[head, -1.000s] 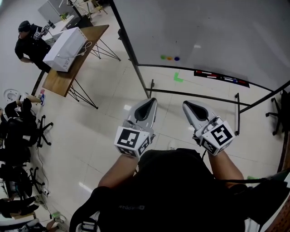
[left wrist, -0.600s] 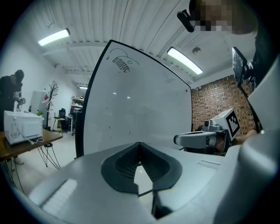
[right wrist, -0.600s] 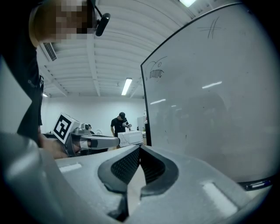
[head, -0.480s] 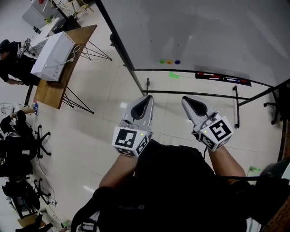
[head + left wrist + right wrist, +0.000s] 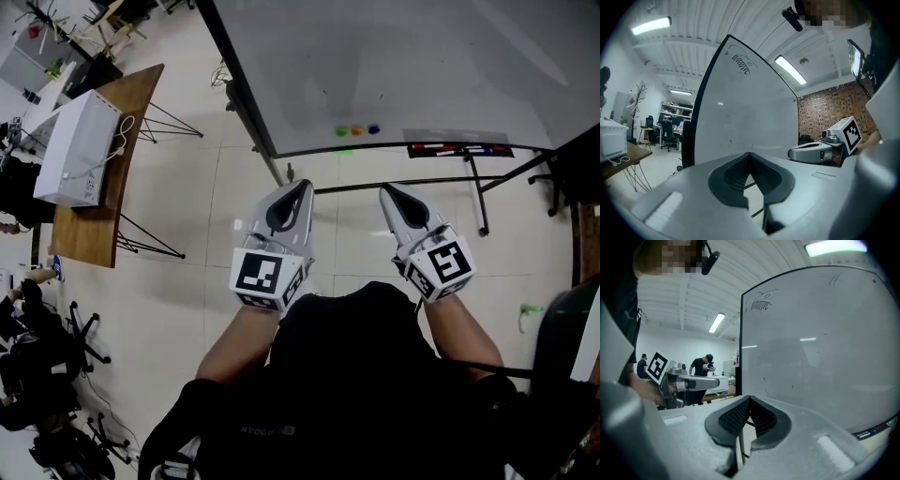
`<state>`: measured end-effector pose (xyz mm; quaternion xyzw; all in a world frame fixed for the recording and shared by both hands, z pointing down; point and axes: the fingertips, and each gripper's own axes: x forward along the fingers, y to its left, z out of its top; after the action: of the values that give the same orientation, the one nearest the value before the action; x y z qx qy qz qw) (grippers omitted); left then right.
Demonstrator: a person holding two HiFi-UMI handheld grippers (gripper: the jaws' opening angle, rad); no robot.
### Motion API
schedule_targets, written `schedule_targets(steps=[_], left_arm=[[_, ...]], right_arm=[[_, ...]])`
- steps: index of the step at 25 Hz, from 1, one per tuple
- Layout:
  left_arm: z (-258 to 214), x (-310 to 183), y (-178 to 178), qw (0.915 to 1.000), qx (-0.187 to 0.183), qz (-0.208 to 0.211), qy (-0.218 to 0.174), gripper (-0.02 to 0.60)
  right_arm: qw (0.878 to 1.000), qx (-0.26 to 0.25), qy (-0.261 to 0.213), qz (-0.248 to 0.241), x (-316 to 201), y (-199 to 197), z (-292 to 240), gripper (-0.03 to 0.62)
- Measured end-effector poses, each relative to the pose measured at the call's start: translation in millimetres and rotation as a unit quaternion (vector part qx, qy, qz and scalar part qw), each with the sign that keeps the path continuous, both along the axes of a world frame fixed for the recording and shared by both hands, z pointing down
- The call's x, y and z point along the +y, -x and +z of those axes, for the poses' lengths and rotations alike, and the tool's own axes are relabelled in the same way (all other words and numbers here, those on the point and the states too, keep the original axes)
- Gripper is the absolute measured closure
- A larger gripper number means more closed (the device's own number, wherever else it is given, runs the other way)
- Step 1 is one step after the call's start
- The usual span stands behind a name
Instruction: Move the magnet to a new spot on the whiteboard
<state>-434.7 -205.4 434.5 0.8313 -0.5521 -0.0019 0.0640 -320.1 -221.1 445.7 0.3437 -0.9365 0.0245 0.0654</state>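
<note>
near: a dark shirt (image 5: 366, 384) fills the bottom of the head view, both forearms reaching forward. the left tool (image 5: 301, 184) and right tool (image 5: 383, 188) are held side by side over the tiled floor (image 5: 202, 281), apart from each other, both pointing toward the whiteboard (image 5: 422, 56). left tool: jaws together, tips meeting, nothing between them. right tool: jaws closed too, empty. neither touches the board.

middle: black stand legs (image 5: 477, 197) cross the floor just ahead of the tools.

far: three magnets sit in a short row near the board's lower edge: green magnet (image 5: 341, 131), orange magnet (image 5: 357, 130), blue magnet (image 5: 374, 128), just beside one another. a marker tray (image 5: 459, 149) runs just right of and below them, markers lying in it. left of the board, a wooden table (image 5: 94, 211) carries a white box (image 5: 80, 150). the right gripper view shows a bystander (image 5: 704, 367) beyond the board's edge. the left gripper view shows a brick wall (image 5: 825, 112) past the board.
</note>
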Motion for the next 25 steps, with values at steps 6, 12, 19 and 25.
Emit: schedule_targets(steps=[6, 12, 19, 25], left_arm=[[15, -26, 12, 0.9999, -0.007, 0.016, 0.001, 0.566], [42, -52, -1, 0.9998, -0.010, 0.006, 0.015, 0.566], [81, -64, 0, 0.9980, -0.014, -0.020, 0.059, 0.566], [90, -69, 6, 0.9959, -0.018, -0.044, 0.077, 0.566]], right_arm=[[0.996, 0.042, -0.017, 0.082, -37, -5, 31, 0.594], [0.990, 0.067, -0.005, 0.121, -95, -22, 85, 0.580], [0.987, 0.058, 0.026, 0.150, -166, -21, 142, 0.524], [0.985, 0.063, 0.031, 0.158, -194, -11, 164, 0.496]])
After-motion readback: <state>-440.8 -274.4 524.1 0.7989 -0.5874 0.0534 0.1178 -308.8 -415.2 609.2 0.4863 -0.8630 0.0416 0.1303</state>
